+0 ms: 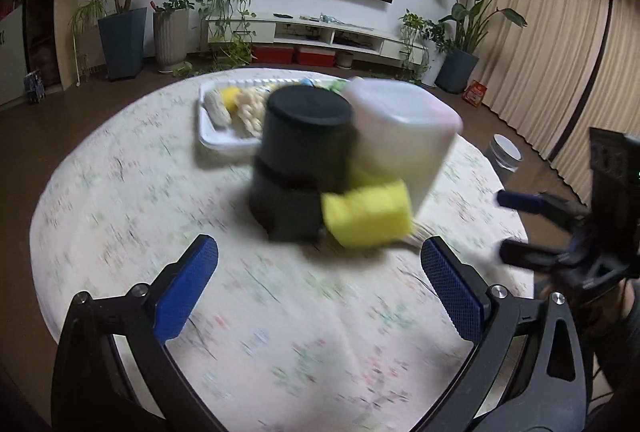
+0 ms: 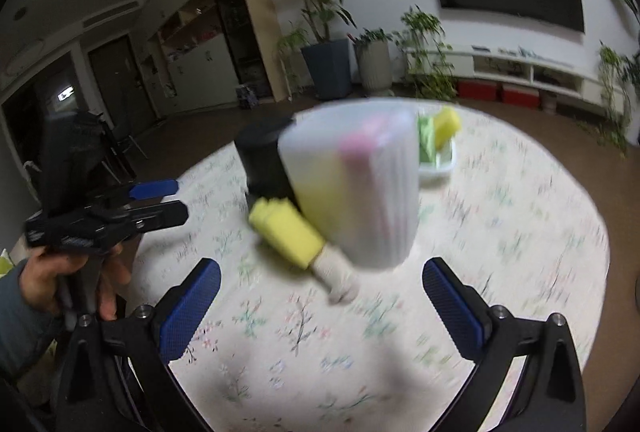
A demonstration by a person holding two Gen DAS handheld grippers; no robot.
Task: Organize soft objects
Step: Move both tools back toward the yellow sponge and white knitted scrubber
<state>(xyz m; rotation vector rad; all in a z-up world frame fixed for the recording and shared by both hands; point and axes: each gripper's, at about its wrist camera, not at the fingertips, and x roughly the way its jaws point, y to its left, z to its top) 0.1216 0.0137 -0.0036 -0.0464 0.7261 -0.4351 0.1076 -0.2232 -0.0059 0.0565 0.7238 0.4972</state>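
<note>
A yellow sponge [image 1: 368, 218] [image 2: 286, 232] lies on the round table between a black cylindrical holder [image 1: 298, 160] [image 2: 264, 156] and a translucent white container [image 1: 404, 134] [image 2: 360, 188] with pink and yellow items inside. A cream knitted piece [image 2: 336, 278] sticks out beneath the sponge. My left gripper [image 1: 320, 286] is open and empty, just short of the sponge. My right gripper [image 2: 320, 306] is open and empty near the knitted piece. Each gripper shows in the other view, the right one [image 1: 516, 226] and the left one [image 2: 176, 198]. Both views are blurred.
A white tray [image 1: 210, 136] at the table's far side holds yellow and cream soft items [image 1: 250, 108]; it also shows in the right wrist view [image 2: 440, 168] with green and yellow pieces. The floral tablecloth [image 1: 120, 192] covers the table. A grey bin [image 1: 506, 152] stands on the floor.
</note>
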